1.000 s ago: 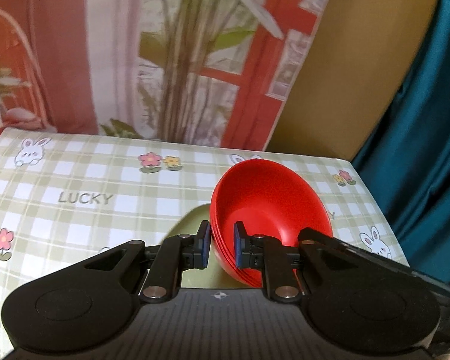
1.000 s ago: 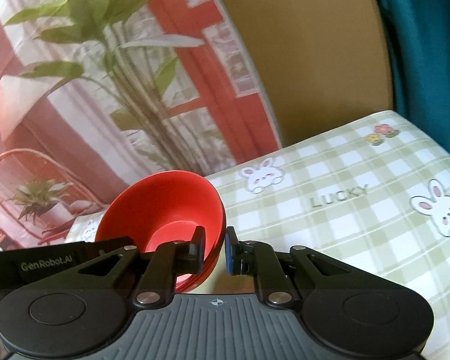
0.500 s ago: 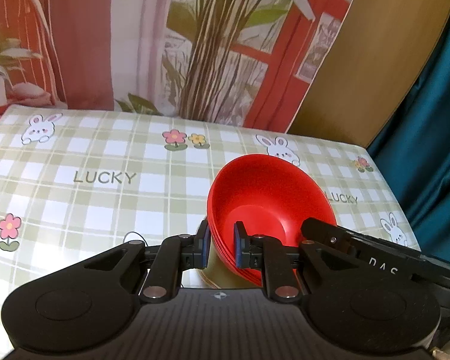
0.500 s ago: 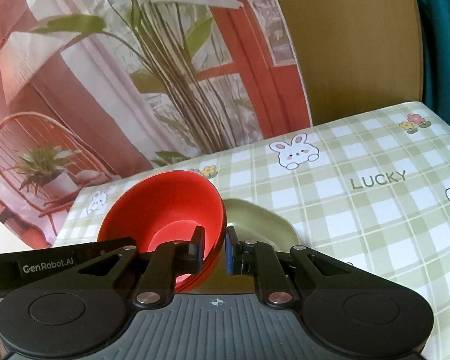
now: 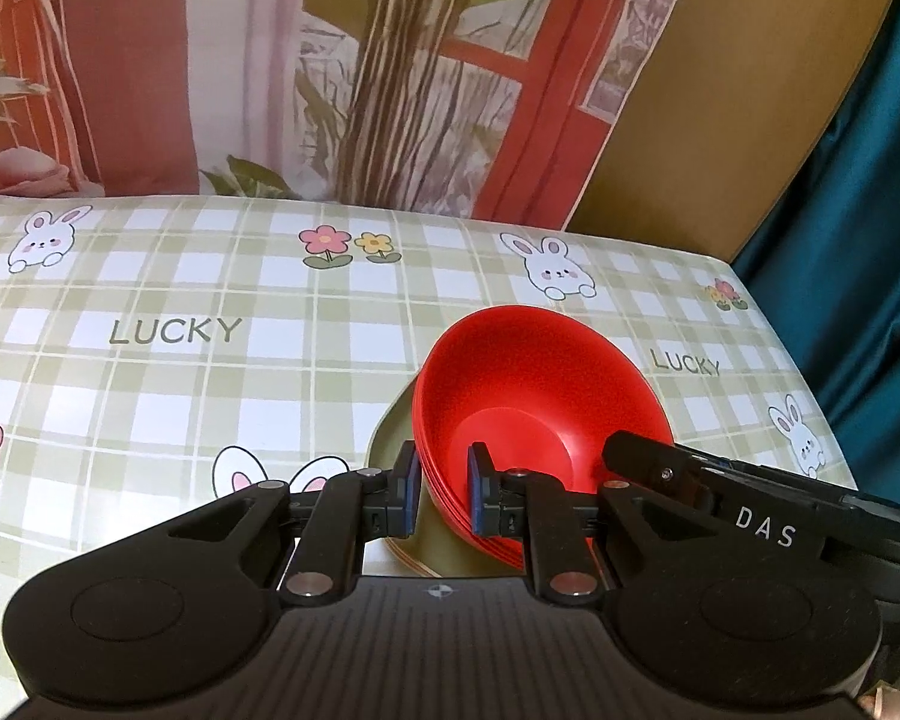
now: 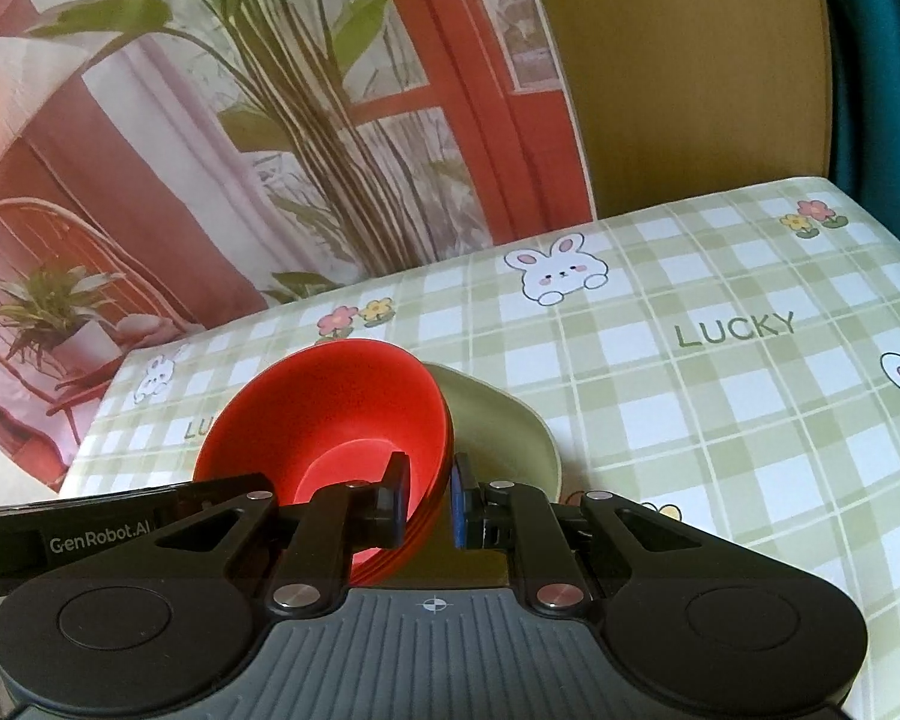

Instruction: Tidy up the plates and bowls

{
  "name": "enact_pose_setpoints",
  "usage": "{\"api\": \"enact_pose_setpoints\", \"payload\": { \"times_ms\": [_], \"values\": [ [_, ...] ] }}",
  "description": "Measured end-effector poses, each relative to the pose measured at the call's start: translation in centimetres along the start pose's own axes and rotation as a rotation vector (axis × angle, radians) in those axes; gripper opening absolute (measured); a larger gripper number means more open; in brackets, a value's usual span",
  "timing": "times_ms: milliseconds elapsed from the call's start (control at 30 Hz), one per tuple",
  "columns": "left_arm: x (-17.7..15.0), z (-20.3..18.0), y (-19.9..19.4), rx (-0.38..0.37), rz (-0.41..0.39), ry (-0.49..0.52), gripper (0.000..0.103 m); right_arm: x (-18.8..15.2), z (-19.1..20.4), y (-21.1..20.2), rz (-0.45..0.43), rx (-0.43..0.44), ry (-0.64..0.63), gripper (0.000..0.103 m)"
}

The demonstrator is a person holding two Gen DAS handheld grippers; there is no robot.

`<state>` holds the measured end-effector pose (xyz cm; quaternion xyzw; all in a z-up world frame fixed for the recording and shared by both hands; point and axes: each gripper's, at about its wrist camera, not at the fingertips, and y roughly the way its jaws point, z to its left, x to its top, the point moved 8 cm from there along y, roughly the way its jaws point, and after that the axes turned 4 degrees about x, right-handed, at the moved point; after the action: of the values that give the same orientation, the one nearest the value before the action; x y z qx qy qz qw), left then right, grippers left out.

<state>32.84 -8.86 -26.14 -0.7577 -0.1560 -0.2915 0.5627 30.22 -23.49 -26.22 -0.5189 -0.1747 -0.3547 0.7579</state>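
Note:
A stack of red bowls (image 5: 528,396) is held from both sides. My left gripper (image 5: 444,495) is shut on the stack's near-left rim. My right gripper (image 6: 429,495) is shut on the opposite rim of the same red bowls (image 6: 330,414). The right gripper's body also shows in the left wrist view (image 5: 750,516). Under the bowls lies a stack of pale green plates (image 6: 504,426), also visible in the left wrist view (image 5: 396,438). Whether the bowls touch the plates is hidden.
The table wears a green checked cloth (image 5: 210,372) with rabbits, flowers and "LUCKY". A printed backdrop of a plant and red door (image 5: 390,72) stands behind it. A tan panel (image 6: 690,72) and teal curtain (image 5: 870,192) stand at the right.
Both grippers have tilted down and moved nearer the table with the red bowls. More of the cloth and the green plates now shows beneath the bowls.

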Motion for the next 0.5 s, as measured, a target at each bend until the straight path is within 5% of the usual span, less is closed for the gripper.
{"api": "enact_pose_setpoints", "payload": {
  "times_ms": [500],
  "values": [
    [-0.6,-0.4,1.3,0.011,0.023,0.026,0.017,-1.0,-0.8,0.9,0.033,-0.006,0.006,0.013]
  ]
}}
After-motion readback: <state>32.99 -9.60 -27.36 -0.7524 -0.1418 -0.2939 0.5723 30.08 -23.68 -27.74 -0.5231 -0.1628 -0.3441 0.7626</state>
